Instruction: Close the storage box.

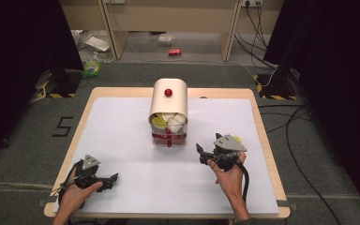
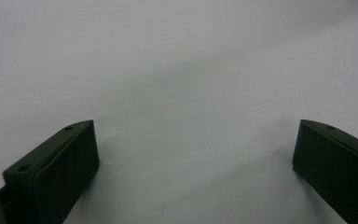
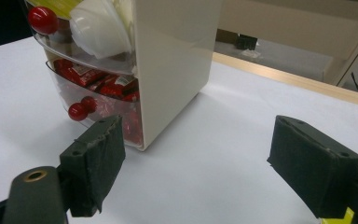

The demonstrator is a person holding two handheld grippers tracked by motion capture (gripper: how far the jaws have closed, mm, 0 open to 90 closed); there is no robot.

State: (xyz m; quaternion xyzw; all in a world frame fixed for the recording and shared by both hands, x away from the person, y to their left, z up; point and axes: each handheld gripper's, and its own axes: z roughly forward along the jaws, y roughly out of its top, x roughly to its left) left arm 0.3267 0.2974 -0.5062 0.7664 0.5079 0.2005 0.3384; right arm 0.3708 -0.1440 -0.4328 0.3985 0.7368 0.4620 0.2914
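Both tongs (image 1: 114, 178) (image 1: 199, 153) spread wide and empty, over white table sheet (image 1: 136, 140), cream drawer box (image 1: 168, 101) behind, grey carpet (image 1: 23, 140) around.

Cream rounded-top plastic drawer cabinet (image 1: 168, 101): one, ahead of the right gripper's fingers (image 3: 95, 154).
Clear plastic drawers (image 3: 98, 88): two, stacked.
Round red knobs (image 3: 78, 111): three, one on top, one per drawer.
Black two-jaw grippers (image 1: 205, 153): two.
Red sachets (image 3: 114, 86): several, uncountable.
White surface (image 1: 136, 178): one.
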